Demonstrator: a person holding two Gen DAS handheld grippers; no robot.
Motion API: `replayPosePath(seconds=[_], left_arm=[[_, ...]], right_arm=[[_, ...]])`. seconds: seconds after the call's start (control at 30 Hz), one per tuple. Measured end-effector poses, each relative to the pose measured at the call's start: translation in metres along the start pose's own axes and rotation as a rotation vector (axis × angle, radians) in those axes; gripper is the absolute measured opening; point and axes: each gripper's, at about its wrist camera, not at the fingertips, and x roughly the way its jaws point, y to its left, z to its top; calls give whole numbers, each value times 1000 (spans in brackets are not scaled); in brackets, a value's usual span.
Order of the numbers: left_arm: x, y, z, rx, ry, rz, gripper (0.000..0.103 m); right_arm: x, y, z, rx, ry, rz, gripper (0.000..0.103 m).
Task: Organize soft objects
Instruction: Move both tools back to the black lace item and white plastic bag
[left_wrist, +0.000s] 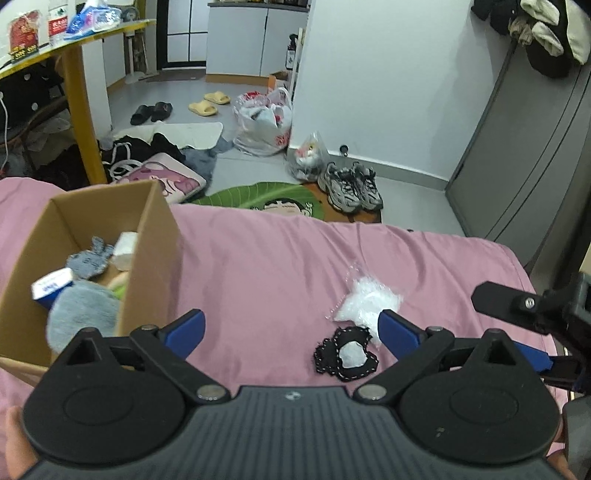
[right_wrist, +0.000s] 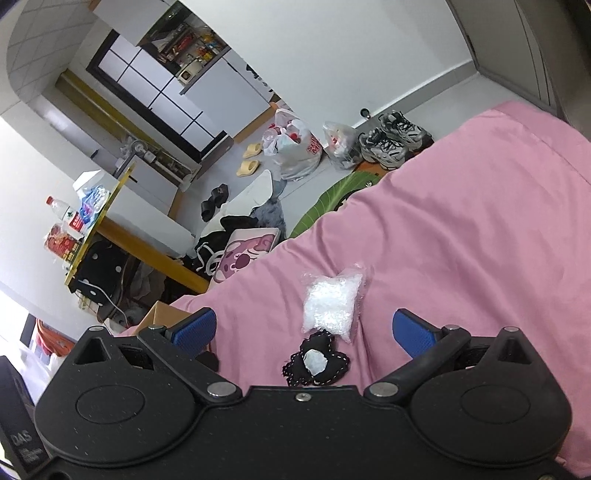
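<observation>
On the pink bed cover (left_wrist: 258, 258), the left wrist view shows the left gripper (left_wrist: 291, 328) spread wide and empty; a cardboard box (left_wrist: 155, 236) of soft things sits left, a black patch (left_wrist: 345, 354) and clear bag (left_wrist: 365, 301) touching, right.

From the right wrist, the right gripper (right_wrist: 304, 332) gapes empty just short of patch (right_wrist: 314, 363) and bag (right_wrist: 330, 302).

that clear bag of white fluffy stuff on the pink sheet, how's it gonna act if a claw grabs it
The clear bag looks puffy and crinkled, so it will probably squash and feel light. Its glossy film may slip between the pads, so pinching a loose edge seems safer. It lies flat on the pink sheet, touching the black fabric piece, which may get nudged.
</observation>
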Motion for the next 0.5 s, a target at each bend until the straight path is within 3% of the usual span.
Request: replayPosePath(seconds=[0.5], left_arm=[[55,-22,-14,29,103,-10,92]], right_arm=[[13,-16,8,41,20,-8,103]])
